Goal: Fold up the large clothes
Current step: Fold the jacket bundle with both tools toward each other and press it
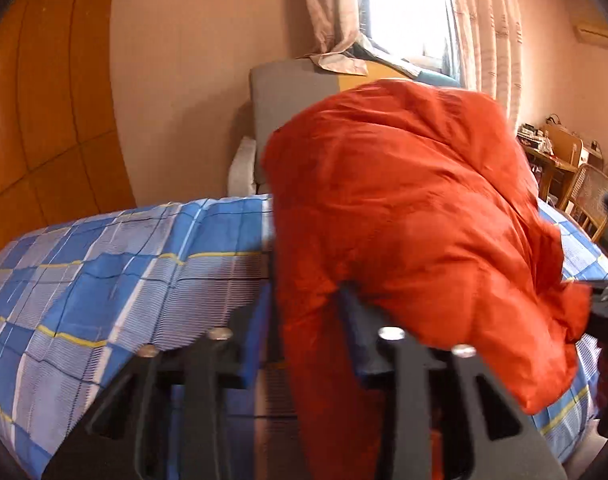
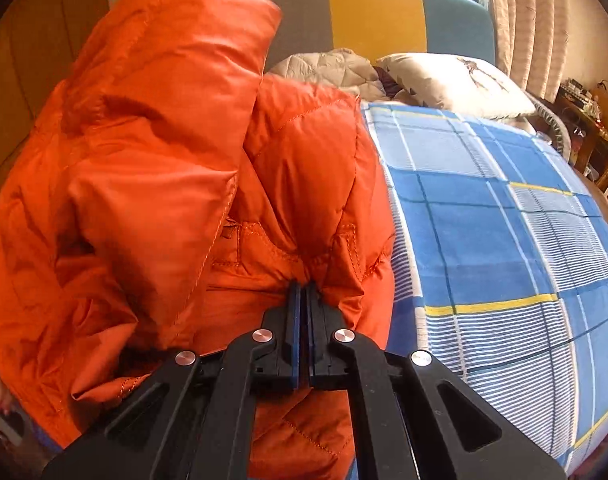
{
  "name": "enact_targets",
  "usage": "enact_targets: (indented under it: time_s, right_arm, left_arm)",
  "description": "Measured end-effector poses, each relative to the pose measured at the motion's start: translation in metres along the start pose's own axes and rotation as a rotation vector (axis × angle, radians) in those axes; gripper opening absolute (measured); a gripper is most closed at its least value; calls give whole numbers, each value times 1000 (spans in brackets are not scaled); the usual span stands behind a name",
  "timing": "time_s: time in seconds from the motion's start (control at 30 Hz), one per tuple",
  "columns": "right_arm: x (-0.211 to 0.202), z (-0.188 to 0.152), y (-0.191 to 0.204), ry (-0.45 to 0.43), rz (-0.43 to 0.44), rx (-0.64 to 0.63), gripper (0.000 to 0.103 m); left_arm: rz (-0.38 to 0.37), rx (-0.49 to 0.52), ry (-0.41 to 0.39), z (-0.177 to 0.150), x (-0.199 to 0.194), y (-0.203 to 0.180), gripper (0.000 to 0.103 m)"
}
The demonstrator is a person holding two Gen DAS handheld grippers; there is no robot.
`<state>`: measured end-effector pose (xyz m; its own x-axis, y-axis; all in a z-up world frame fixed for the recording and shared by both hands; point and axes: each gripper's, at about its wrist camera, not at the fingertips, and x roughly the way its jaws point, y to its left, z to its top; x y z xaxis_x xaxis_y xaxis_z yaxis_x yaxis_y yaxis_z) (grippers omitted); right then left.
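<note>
An orange quilted down jacket [image 2: 176, 184], puffy and stitched in diamond panels, was held up over the bed [image 2: 503, 216], bunched into deep, glossy folds. The right tongs [image 2: 303, 292] were pressed fully together on a pinch of the jacket near a stitched seam, their blue pads almost hidden in the fabric. In the left wrist view the left tongs [image 1: 304, 308] were seen with a narrow strip of the jacket [image 1: 403, 208] hanging between the blue fingers [image 1: 260, 344]; whether the pads pressed on it could not be told. The bed was covered by a smooth cotton sheet [image 1: 104, 264] checked in blue and striped white with thin yellow lines. A soft beige pillow [image 2: 455, 84] lay at the head, against a padded headboard [image 2: 375, 16] in grey, yellow and teal panels.
</note>
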<state>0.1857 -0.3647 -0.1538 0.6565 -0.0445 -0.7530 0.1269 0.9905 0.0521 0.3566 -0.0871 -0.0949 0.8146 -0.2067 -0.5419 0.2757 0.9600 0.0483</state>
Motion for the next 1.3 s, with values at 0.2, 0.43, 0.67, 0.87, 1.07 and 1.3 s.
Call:
enact_targets:
  time_s: [0.2, 0.43, 0.67, 0.87, 1.07, 1.3]
  right_arm:
    - [-45, 5, -17, -104, -18, 101, 6]
    - [-83, 34, -2, -196, 129, 106, 50]
    - [-42, 53, 15, -67, 222, 131, 17]
    - [-39, 28, 7, -75, -2, 95, 10]
    - [9, -3, -6, -22, -72, 146, 10]
    - [11, 4, -13, -9, -49, 189, 10]
  left_arm:
    - [-25, -22, 34, -6, 1, -8, 9]
    - [-20, -33, 49, -4, 6, -9, 9]
    - [-20, -23, 60, 3, 3, -11, 10]
    - [-59, -22, 49, 6, 2, -23, 30]
    - [-37, 38, 62, 6, 12, -48, 36]
    - [-31, 36, 103, 11, 16, -50, 36]
